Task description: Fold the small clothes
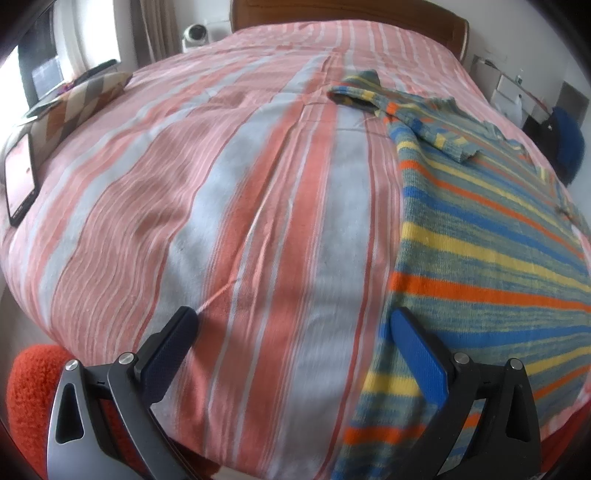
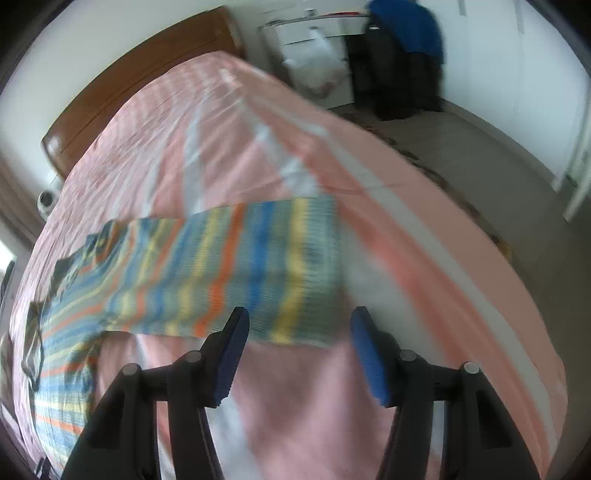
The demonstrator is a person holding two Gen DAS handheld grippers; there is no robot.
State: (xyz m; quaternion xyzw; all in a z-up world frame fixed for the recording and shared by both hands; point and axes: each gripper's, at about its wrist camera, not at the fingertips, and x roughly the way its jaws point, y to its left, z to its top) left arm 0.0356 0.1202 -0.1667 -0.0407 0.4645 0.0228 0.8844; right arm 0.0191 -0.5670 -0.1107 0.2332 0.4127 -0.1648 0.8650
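A striped knit sweater (image 1: 480,236) in blue, yellow, orange and grey-green lies on the pink and grey striped bedspread (image 1: 229,206). One sleeve is folded across its upper part. My left gripper (image 1: 291,325) stands open over the bedspread, its right finger just at the sweater's left edge. In the right wrist view a sleeve of the sweater (image 2: 236,269) stretches flat across the bed. My right gripper (image 2: 299,325) is open just in front of the sleeve's cuff end, with nothing pinched between its blue pads. That view is blurred by motion.
A phone (image 1: 20,177) and a patterned pillow (image 1: 81,99) lie at the bed's left side. The wooden headboard (image 1: 347,14) stands at the far end. An orange fuzzy thing (image 1: 33,391) sits below the bed's near edge. A dark chair with a blue garment (image 2: 406,48) stands beyond the bed.
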